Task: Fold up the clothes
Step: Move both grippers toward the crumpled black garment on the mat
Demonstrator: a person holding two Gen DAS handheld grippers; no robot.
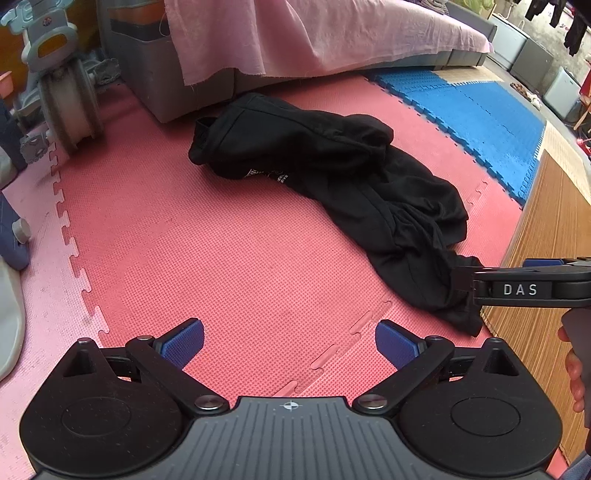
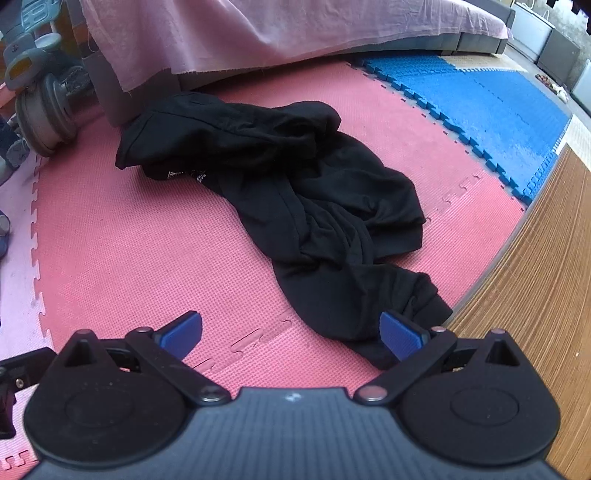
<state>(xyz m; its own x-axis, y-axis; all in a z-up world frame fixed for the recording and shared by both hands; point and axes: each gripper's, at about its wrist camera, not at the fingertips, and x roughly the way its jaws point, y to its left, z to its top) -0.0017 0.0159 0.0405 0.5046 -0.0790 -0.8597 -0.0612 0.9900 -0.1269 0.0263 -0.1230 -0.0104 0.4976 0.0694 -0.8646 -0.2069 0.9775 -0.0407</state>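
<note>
A black garment [image 1: 332, 173] lies crumpled on the red foam mat, stretching from near the bed down to the right. White print shows on a fold of the black garment [image 2: 295, 206]. My left gripper [image 1: 290, 345] hovers open over bare mat, left of the garment's near end, with nothing between its blue pads. My right gripper [image 2: 291, 334] is open too, and its right pad [image 2: 400, 334] rests against the garment's near hem. In the left wrist view the right gripper [image 1: 465, 286] reaches in from the right edge at that same hem, held by a hand [image 1: 574, 369].
A bed with a pink sheet [image 1: 314, 33] stands behind the garment. A grey ride-on toy [image 1: 55, 85] sits at the far left. Blue foam tiles [image 1: 472, 114] lie at the back right, a woven straw mat [image 2: 535, 277] along the right. Pale pink tiles [image 1: 33, 258] border the left.
</note>
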